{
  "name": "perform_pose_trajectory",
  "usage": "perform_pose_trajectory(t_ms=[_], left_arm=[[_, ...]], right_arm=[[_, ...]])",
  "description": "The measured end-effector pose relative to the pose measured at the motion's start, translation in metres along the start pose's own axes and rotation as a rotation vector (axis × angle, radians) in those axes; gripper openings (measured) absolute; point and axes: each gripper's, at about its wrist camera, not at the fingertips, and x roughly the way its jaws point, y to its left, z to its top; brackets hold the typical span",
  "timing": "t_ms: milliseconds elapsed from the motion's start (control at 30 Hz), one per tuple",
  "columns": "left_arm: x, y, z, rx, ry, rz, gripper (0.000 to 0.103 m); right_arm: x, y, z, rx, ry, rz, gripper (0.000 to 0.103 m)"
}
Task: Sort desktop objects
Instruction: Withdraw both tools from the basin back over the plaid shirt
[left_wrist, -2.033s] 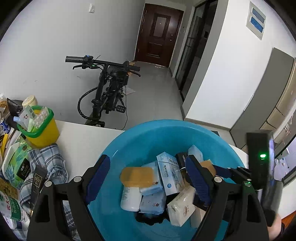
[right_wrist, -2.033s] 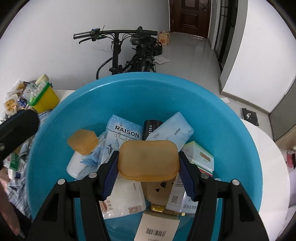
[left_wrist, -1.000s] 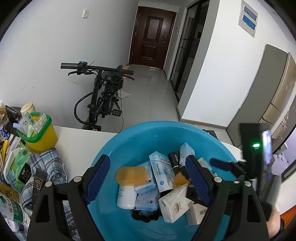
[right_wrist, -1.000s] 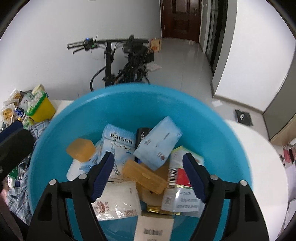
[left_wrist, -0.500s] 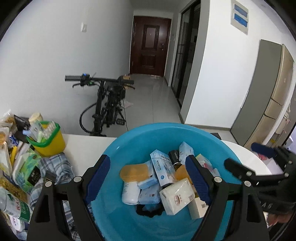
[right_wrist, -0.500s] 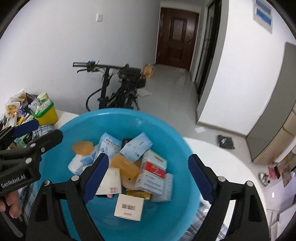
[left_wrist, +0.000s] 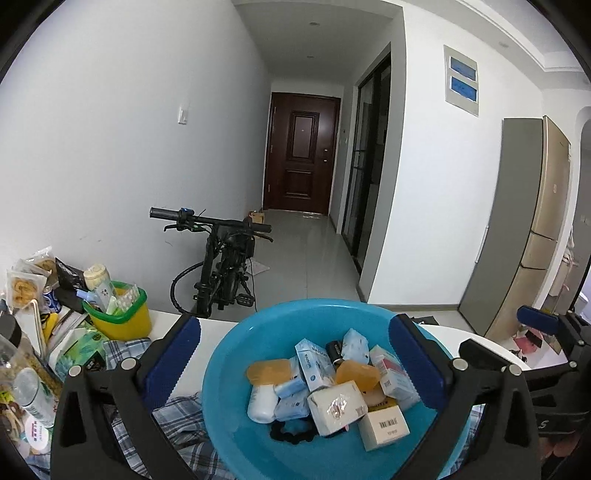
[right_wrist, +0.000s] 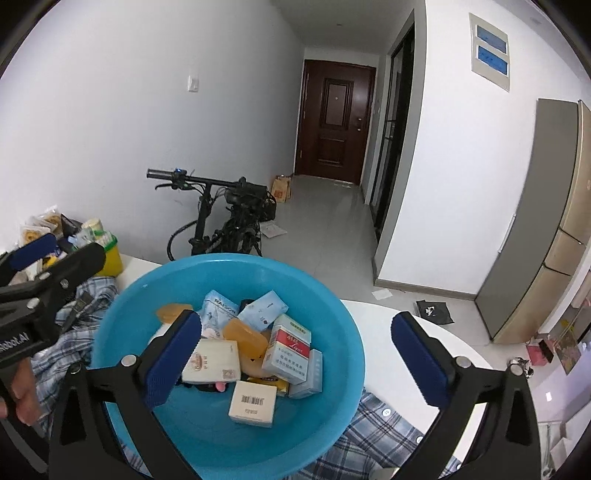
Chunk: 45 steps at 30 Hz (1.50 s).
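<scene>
A blue basin (right_wrist: 122, 306) was seen on a white table (left_wrist: 221, 328), resting partly on a plaid cloth (right_wrist: 373, 424). Small items were piled inside it: two orange soap bars (left_wrist: 267, 371), tissue packets (right_wrist: 263, 309), a red-and-white carton (right_wrist: 290, 349), a cream box (right_wrist: 214, 356) and a barcoded white box (right_wrist: 253, 402). The left gripper (left_wrist: 293, 363) was held above the near side of the basin, its jaws spread wide and nothing clamped between them; they had just been opening. The right gripper (right_wrist: 295, 354) was likewise held wide apart over the basin's right half with nothing gripped, its jaws also having just been opening. To the far left, a yellow bin with a green rim (left_wrist: 122, 321) was packed with items amid clutter. A black bicycle (right_wrist: 229, 221) was parked beyond the table.
</scene>
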Motion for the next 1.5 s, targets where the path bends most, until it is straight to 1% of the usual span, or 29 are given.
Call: perform_pose_trajectory(t_ms=[100, 200, 300, 433, 667, 900, 1133, 1300, 1500], left_arm=[[-0.010, -0.004, 0.000, 0.011, -0.001, 0.001, 0.103], [-0.017, -0.010, -0.001, 0.047, 0.013, 0.012, 0.103], [-0.029, -0.012, -0.001, 0.059, -0.005, 0.018, 0.103], [-0.047, -0.014, -0.002, 0.059, -0.021, 0.008, 0.103], [-0.083, -0.020, -0.007, 0.078, -0.040, -0.014, 0.103], [-0.125, -0.028, -0.012, 0.093, -0.078, -0.036, 0.103], [-0.164, -0.031, -0.019, 0.081, -0.097, -0.037, 0.103], [-0.188, -0.036, -0.024, 0.093, -0.112, -0.039, 0.103], [-0.209, -0.043, -0.036, 0.099, -0.090, -0.097, 0.103]], right_arm=[[-0.012, 0.001, -0.002, -0.011, -0.009, -0.002, 0.102], [-0.021, 0.002, -0.003, -0.018, -0.016, -0.007, 0.102], [-0.032, 0.000, -0.006, 0.003, -0.032, -0.013, 0.102], [-0.050, -0.003, -0.009, 0.011, -0.042, -0.005, 0.102], [-0.087, 0.000, -0.017, -0.003, -0.083, 0.005, 0.102], [-0.124, 0.006, -0.025, -0.007, -0.121, 0.018, 0.102], [-0.156, 0.005, -0.034, 0.000, -0.164, 0.031, 0.102], [-0.174, 0.003, -0.042, 0.005, -0.182, 0.044, 0.102], [-0.199, 0.000, -0.053, 0.017, -0.218, 0.050, 0.102]])
